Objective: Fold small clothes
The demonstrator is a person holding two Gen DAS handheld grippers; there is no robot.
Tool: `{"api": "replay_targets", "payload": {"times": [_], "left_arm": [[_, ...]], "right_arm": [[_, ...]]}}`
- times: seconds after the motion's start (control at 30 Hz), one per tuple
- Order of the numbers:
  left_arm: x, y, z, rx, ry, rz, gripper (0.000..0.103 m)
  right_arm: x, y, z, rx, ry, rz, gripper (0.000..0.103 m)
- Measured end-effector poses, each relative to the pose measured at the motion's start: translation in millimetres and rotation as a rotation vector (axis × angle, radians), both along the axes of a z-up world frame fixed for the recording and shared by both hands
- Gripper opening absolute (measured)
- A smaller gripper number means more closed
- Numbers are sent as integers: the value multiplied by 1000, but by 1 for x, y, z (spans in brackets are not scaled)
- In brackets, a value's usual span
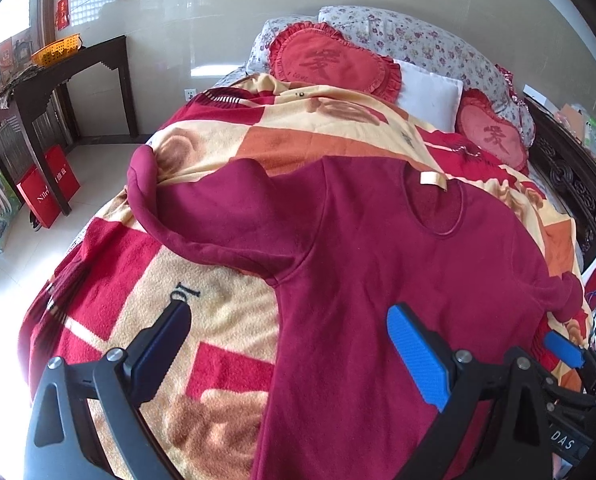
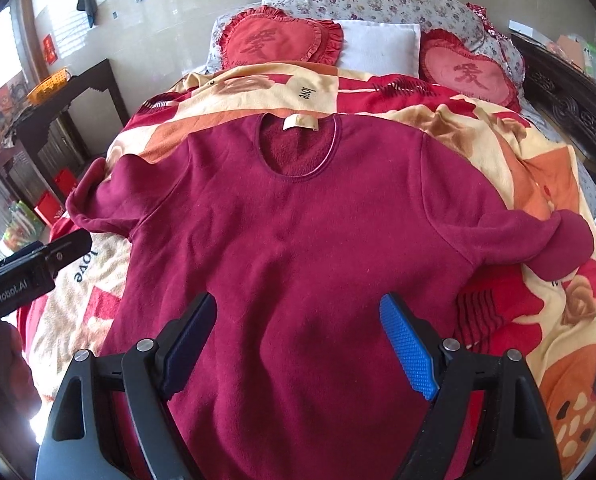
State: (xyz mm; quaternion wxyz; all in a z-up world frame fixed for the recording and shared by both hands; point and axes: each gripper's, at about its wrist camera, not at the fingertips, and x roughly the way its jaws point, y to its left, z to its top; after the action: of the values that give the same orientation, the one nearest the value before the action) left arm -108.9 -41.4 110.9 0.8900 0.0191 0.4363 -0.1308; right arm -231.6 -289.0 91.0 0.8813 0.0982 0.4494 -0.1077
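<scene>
A maroon long-sleeved sweater (image 1: 377, 248) lies flat on the bed, neck hole away from me, a cream label at the collar; it also shows in the right wrist view (image 2: 298, 220). Its left sleeve (image 1: 170, 204) curls outward, its right sleeve (image 2: 537, 236) is bent back at the cuff. My left gripper (image 1: 290, 344) is open above the sweater's lower left edge, empty. My right gripper (image 2: 298, 340) is open above the sweater's lower middle, empty. The right gripper's blue pad (image 1: 563, 348) shows in the left wrist view; the left gripper's body (image 2: 38, 264) shows in the right wrist view.
The sweater rests on a red, cream and orange blanket (image 2: 517, 160). Two red heart cushions (image 2: 274, 36) and a white pillow (image 2: 377, 44) lie at the head. A dark wooden side table (image 1: 58, 80) with an orange basket stands left; red bags (image 1: 48, 188) on the floor.
</scene>
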Motion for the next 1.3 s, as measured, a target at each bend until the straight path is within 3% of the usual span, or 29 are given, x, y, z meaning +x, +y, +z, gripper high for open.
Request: {"api": "replay_targets", "payload": {"times": [0.93,1.07,1.3], "left_arm": [[44,32,-9,33,15,57,101],[65,52,-8,6,37,85,101],[135,117,-13,-92,94,231,97]], "right_arm": [[38,14,-20,32,55,28,69],[42,15,-20,30,60,37,69],[48,12,-29,41,84,44,69]]}}
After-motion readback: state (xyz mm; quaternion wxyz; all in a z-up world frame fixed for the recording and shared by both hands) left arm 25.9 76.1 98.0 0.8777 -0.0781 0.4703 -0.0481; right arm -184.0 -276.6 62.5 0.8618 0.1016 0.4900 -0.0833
